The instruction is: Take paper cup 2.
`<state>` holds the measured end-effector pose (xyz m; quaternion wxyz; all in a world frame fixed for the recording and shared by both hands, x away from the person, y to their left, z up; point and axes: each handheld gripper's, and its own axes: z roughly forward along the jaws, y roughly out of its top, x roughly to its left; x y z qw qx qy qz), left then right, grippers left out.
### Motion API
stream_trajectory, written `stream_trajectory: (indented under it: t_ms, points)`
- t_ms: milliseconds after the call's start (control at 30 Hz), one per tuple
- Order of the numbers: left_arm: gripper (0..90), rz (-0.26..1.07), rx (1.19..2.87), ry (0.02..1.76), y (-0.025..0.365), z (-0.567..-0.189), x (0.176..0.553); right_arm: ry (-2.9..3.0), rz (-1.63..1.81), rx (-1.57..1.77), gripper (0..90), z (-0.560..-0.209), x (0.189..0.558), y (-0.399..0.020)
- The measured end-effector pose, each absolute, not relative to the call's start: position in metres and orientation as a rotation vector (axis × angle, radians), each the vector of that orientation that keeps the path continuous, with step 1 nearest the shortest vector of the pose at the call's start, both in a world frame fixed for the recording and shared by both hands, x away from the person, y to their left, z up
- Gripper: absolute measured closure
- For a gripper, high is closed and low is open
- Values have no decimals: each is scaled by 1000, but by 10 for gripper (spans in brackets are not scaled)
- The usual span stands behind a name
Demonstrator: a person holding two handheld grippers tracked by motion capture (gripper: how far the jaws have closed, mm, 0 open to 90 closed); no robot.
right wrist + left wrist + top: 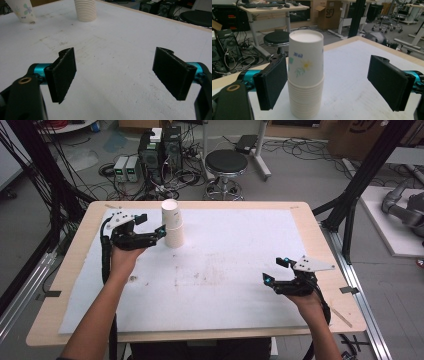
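In the upper left of the high view, the left tongs (150,224) stand apart beside a stack of upside-down paper cups (173,225) on the white-covered desk (240,270). In the left gripper view the stack (305,75) sits between the spread jaws, close to the one at left, though I cannot tell whether it touches. At lower right of the high view, the right tongs (276,270) are also apart, holding nothing; their own view shows a single flowered cup (22,10) at upper left, near the stack.
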<state>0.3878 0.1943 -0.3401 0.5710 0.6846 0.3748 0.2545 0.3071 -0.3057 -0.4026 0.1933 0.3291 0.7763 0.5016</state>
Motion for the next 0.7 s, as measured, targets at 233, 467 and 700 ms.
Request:
stream_trajectory:
  t_ms: [233, 467, 700]
  points:
    - [163, 609, 1636, 918, 186, -332, 415, 2175, 1421, 923, 197, -402, 307, -306]
    - [163, 605, 1672, 962, 178, -332, 443, 2169, 1432, 924, 197, -401, 306, -307]
    - [163, 594, 1694, 953, 166, -336, 459, 2171, 1436, 929, 197, -401, 306, -308]
